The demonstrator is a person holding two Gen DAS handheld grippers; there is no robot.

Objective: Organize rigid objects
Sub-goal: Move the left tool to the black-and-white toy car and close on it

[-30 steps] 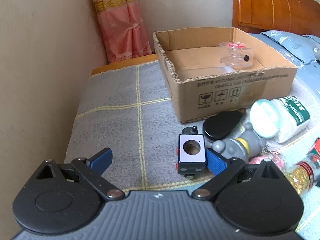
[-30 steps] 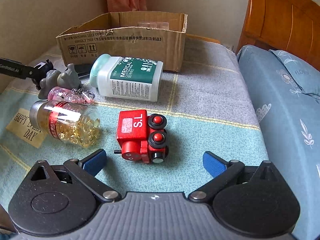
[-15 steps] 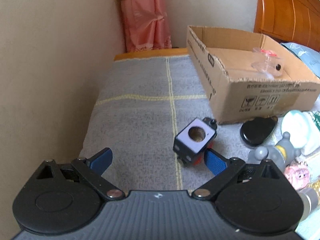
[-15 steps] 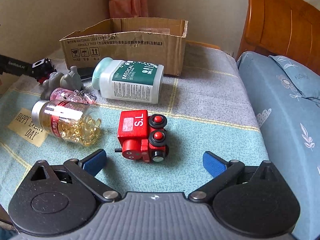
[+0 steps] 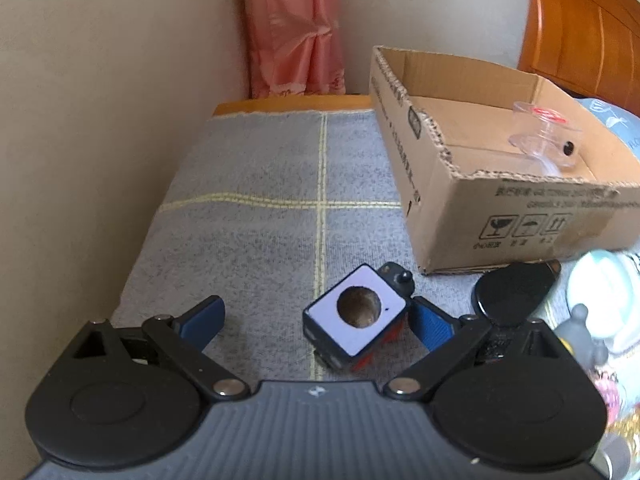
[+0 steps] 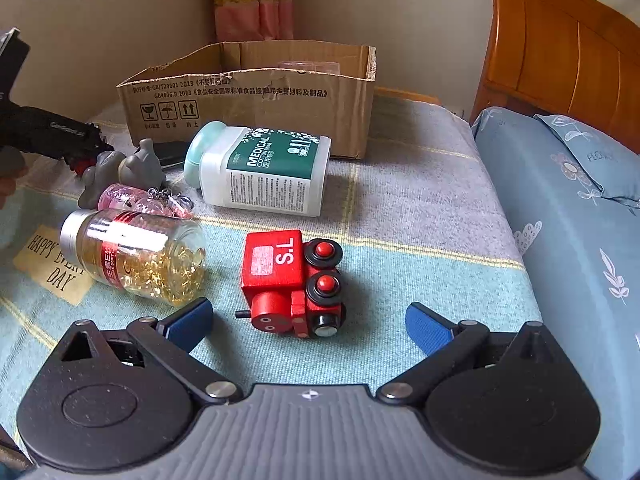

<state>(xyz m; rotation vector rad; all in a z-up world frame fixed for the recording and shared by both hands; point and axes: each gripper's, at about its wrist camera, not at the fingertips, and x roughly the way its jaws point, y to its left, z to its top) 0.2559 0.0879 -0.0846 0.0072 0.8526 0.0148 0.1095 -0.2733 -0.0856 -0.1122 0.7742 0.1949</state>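
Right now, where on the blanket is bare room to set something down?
Free: the grey patch between the wall and the cardboard box; also the strip between the red toy train and the blue bedding. Crowded: in front of the box.

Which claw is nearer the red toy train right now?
Right. The right claw is open with the red toy train just ahead between its fingers; the left claw is off by the cardboard box.

Corrugated cardboard box (image 5: 516,216); glossy painted red train (image 6: 292,280); woven cloth blanket (image 5: 260,216); clear glossy jar (image 6: 136,256).
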